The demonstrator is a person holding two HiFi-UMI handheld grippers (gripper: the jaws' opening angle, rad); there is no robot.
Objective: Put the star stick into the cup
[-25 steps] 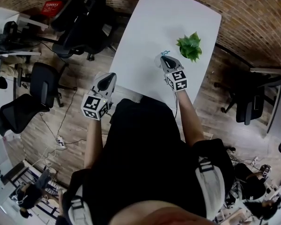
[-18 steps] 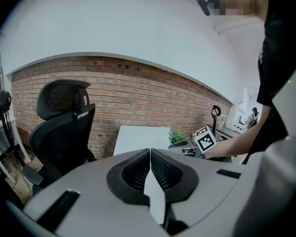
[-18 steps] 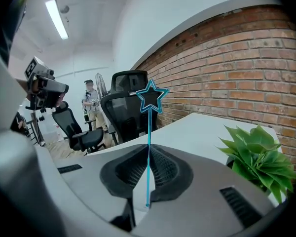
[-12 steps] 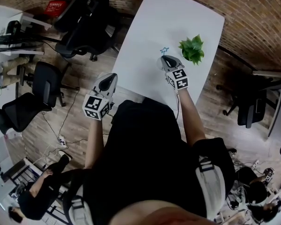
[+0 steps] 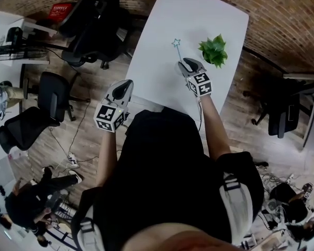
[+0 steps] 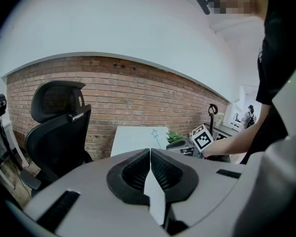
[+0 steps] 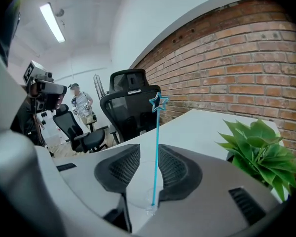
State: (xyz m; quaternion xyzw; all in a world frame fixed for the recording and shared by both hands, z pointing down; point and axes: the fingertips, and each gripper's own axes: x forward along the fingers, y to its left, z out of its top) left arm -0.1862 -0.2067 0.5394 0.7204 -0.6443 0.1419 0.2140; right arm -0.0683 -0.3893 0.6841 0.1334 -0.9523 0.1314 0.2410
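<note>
We see the left gripper [image 6: 150, 157] shut on nothing, held by the near corner of the table [image 5: 199, 14]. The right gripper [image 5: 185, 62] has just opened its jaws wide. The thin blue star stick [image 7: 156, 147] stands upright between them, untouched, foot in a small clear cup [image 7: 149, 209] on the table. A green plant [image 5: 213, 50] sits just beyond.

No legible text, number or brand in any view.

We note the only sign-like marks: black-and-white square markers on the cube [image 5: 109, 118] of the left gripper [image 5: 126, 83] and on the cube [image 5: 201, 84] of the right gripper [image 5: 184, 62]. They are block patterns, with no letters or digits. One such marker also shows in the left gripper view [image 6: 203, 138].

A red object [image 5: 61, 10] by the chairs carries pale print, too small for us to read.
</note>
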